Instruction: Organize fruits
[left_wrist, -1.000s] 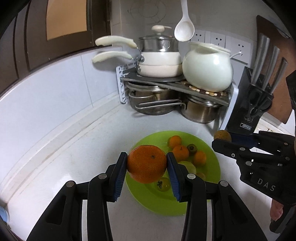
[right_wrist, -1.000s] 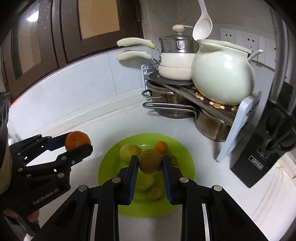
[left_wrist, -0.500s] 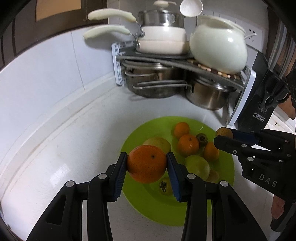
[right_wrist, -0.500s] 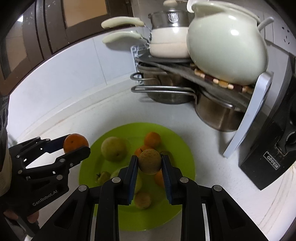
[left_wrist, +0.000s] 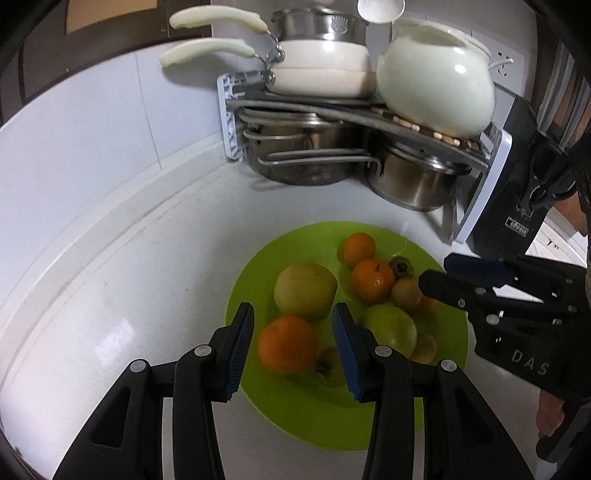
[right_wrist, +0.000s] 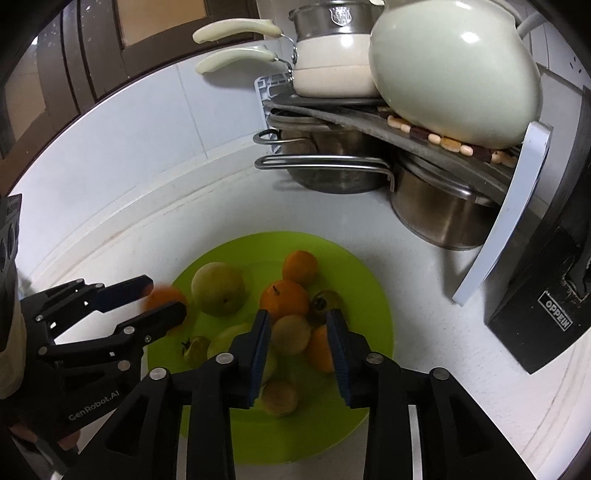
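The orange (left_wrist: 287, 344) between the left claw's (left_wrist: 292, 347) spread fingers is motion-blurred, so whether it touches the green plate (left_wrist: 258, 266) cannot be told; both pads stand clear of it. In the right wrist view the left claw's fingers partly hide that orange. The right claw (right_wrist: 297, 350) is also parted, poised over the plate's fruit pile, with a brownish fruit (right_wrist: 290, 334) between its pads, ungripped. The plate sits on the white surface (left_wrist: 147, 258).

The plate (left_wrist: 258, 376) looks like smooth green plastic. The pots (left_wrist: 413, 181) are shiny brushed metal, the jar (left_wrist: 436, 85) glossy white ceramic. The bench (left_wrist: 129, 277) is smooth, glossy white. The claws (left_wrist: 291, 343) are matt black plastic.
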